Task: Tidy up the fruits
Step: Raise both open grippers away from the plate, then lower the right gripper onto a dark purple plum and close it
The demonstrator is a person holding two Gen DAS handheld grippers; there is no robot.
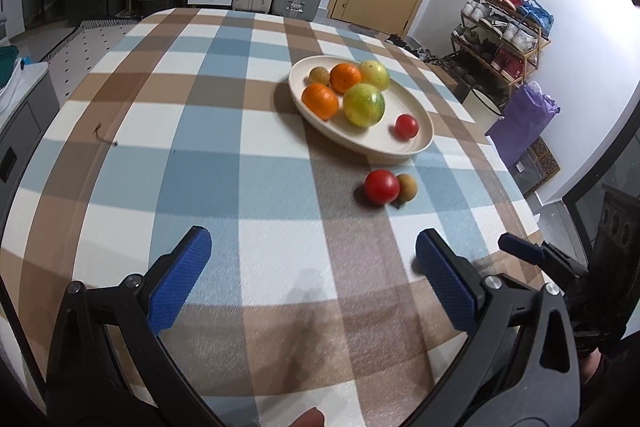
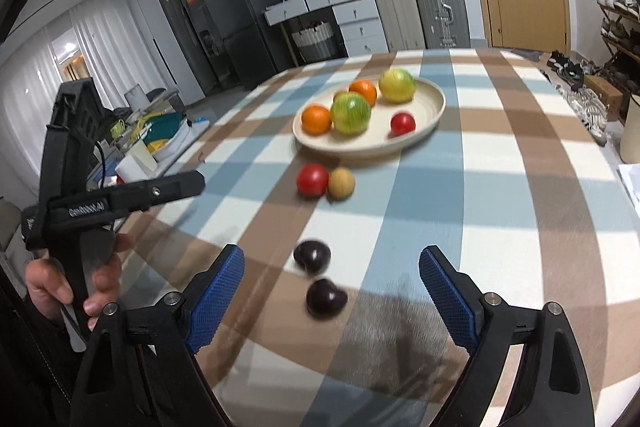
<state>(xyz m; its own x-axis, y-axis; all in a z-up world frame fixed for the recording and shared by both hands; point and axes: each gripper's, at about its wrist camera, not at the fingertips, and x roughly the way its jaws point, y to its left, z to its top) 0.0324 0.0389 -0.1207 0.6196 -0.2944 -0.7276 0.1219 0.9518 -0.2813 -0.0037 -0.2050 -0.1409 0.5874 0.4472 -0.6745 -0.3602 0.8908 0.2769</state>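
Observation:
A cream plate (image 1: 416,143) (image 2: 434,107) on the checked tablecloth holds two oranges, two green-yellow fruits, a small brown fruit and a red tomato (image 1: 407,126) (image 2: 402,123). On the cloth before the plate lie a second red tomato (image 1: 381,186) (image 2: 312,179) and a small brown fruit (image 1: 407,187) (image 2: 341,183), touching. Two dark purple fruits (image 2: 312,256) (image 2: 326,297) lie nearer, between the blue pads of my right gripper (image 2: 332,297), which is open and untouched by them. My left gripper (image 1: 312,277) is open and empty over bare cloth.
The table's right edge (image 1: 532,227) drops off beside the shoe rack (image 1: 504,31). Suitcases, drawers and a door stand beyond the far edge. A hand (image 2: 72,283) holds the left gripper's body at the left of the right wrist view. The right gripper's finger (image 1: 520,249) shows at the right.

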